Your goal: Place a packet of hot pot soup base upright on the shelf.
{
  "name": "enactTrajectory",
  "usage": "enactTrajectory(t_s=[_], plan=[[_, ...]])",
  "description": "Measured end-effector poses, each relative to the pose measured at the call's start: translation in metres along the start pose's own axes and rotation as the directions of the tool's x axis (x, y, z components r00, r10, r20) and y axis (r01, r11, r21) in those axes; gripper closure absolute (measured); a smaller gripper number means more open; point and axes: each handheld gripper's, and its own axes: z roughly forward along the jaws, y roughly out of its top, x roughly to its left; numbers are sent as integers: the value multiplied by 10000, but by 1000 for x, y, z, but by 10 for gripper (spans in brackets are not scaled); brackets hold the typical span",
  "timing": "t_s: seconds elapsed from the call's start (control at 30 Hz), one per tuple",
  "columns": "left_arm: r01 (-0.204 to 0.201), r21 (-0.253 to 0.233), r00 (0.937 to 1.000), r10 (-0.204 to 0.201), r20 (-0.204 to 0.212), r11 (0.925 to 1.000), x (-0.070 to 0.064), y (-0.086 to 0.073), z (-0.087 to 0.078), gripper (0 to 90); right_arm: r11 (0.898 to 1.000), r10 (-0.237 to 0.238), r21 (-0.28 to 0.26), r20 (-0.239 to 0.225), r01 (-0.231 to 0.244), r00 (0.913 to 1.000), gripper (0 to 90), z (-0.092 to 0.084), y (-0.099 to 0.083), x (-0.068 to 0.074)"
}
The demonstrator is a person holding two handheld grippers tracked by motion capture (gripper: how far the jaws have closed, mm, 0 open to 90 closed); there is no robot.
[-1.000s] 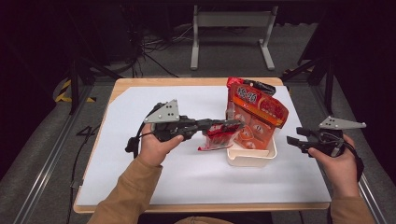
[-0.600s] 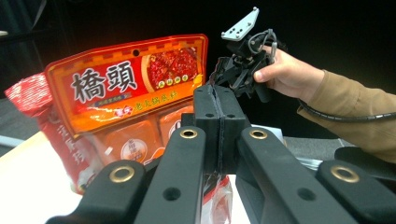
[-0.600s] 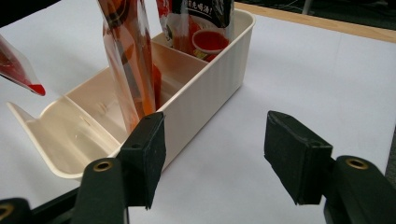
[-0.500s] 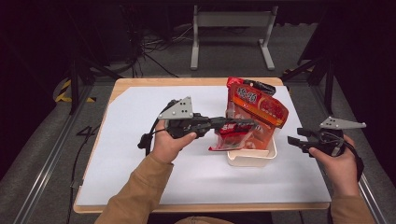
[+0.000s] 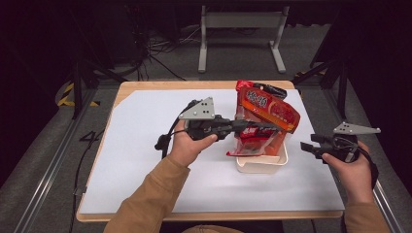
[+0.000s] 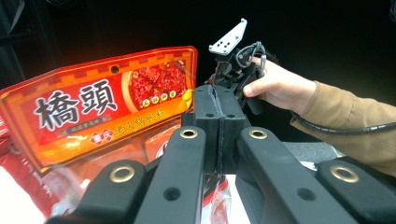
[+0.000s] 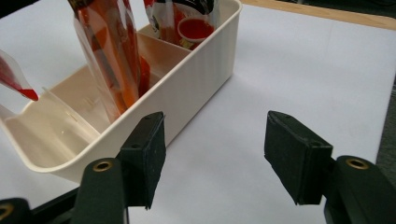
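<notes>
My left gripper [image 5: 275, 129] is shut on the top edge of a small red and clear sauce packet [image 5: 248, 141], which hangs over the near left part of the white bin [image 5: 262, 165]. In the left gripper view the jaws [image 6: 218, 100] are pressed together, with the packet's clear film [image 6: 218, 200] showing below them. A large orange packet [image 5: 270, 109] stands in the bin just behind, also seen as the orange packet [image 6: 102, 107] close by. My right gripper [image 5: 305, 146] hovers open to the right of the bin, and its jaws [image 7: 215, 149] have nothing between them.
The white bin [image 7: 187, 98] has dividers and holds upright packets [image 7: 112, 60], with more packets [image 7: 187, 21] at its far end. White paper [image 5: 145, 145] covers the wooden table [image 5: 170, 86]. A metal stand [image 5: 240, 36] and cables are on the floor beyond.
My left gripper has carried the red packet to the right, from over the paper to over the bin. The right gripper has stayed where it was.
</notes>
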Motion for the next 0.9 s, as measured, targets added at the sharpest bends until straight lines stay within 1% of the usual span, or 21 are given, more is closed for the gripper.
enactTrajectory(t_s=[0.1,0.13,0.2,0.4,0.47,0.53,0.67,0.77,0.9], plan=[[-33,37,9999,32,103,10000,0,-1,8,900,10000,45,-14,-19,-45,10000,388,0,-1,-1],[-33,37,9999,32,103,10000,0,-1,8,900,10000,45,-14,-19,-45,10000,388,0,-1,-1],[-49,54,9998,48,175,10000,1,-2,15,900,9999,106,-24,4,-106,9999,388,-1,-1,-3],[-55,51,9996,53,264,10000,1,-4,24,900,9999,130,-56,-4,-130,9999,388,-2,-2,-4],[-32,-2,9996,32,282,10000,1,-5,27,900,9999,136,-60,-19,-136,9999,388,-2,-2,-5],[123,68,9994,-126,330,9999,1,-6,30,900,9999,170,-33,-40,-170,9998,387,-2,-3,-5],[214,85,9989,-217,416,9997,2,-8,37,900,9998,178,-47,-53,-178,9998,386,-2,-2,-5],[263,52,9984,-265,507,9996,3,-9,42,900,9999,141,-88,-55,-141,9999,386,-2,-3,-6],[276,54,9980,-279,567,9996,3,-11,45,900,9998,207,-76,-42,-207,9998,385,-2,-3,-6]])
